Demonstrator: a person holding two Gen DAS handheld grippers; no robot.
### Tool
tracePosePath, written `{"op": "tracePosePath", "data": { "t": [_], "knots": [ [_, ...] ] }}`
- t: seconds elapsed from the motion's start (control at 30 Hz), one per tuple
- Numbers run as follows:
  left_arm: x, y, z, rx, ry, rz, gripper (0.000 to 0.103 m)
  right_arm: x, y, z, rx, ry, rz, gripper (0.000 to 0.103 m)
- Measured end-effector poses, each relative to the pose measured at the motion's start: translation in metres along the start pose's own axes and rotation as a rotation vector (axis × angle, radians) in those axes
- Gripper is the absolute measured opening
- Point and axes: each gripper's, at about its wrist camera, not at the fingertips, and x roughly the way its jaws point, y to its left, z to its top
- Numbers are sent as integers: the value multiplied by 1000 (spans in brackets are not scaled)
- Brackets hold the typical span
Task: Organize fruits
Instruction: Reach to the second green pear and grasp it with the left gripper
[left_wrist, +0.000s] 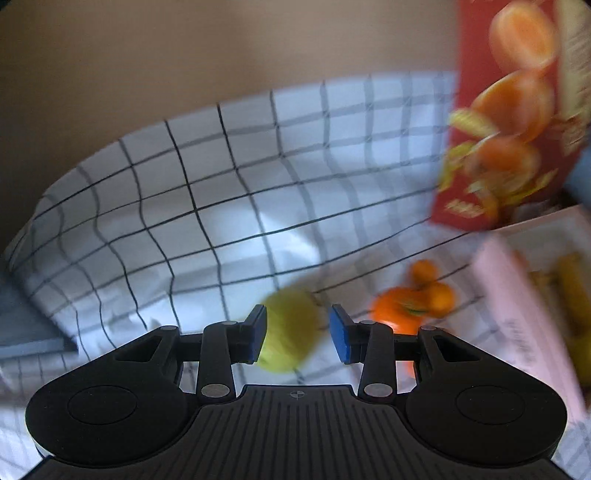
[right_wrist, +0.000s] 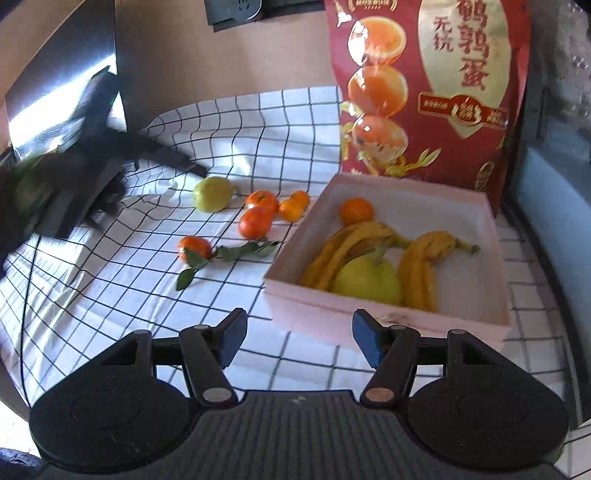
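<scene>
Two grippers (left_wrist: 297, 334) (right_wrist: 299, 341) are shown spread, nothing pinched; a green fruit (right_wrist: 212, 194) and four tangerines (right_wrist: 255, 222) lie left of the box (right_wrist: 295, 240).

Ahead of the right tongs (right_wrist: 299, 341) a thin white cloth (right_wrist: 147, 266) with a black grid is lying wrinkled and matt. The pink box (right_wrist: 332, 314) just beyond the pads is looking like smooth matt cardboard. Behind it the red bag (right_wrist: 424, 92) is shining like glossy plastic film. The tangerines (right_wrist: 256, 222) are showing a shiny, finely dimpled peel. The pads (right_wrist: 232, 341) are looking like matt blue rubber with a fine texture on black plastic arms.
</scene>
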Motion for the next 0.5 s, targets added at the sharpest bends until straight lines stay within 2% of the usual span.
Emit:
{"op": "tracePosePath", "data": {
  "t": [0.13, 0.33, 0.43, 0.5],
  "knots": [
    [36, -1, 25, 65, 93, 2, 43, 3, 9, -4, 21, 19, -1, 64],
    [55, -12, 45, 245, 207, -5, 45, 4, 11, -9, 20, 38, -38, 64],
    [63, -16, 54, 283, 261, -9, 46, 8, 5, -9, 50, 43, -43, 64],
    [71, -14, 58, 259, 313, -40, 46, 11, 3, -10, 65, 50, -44, 64]
  ]
}}
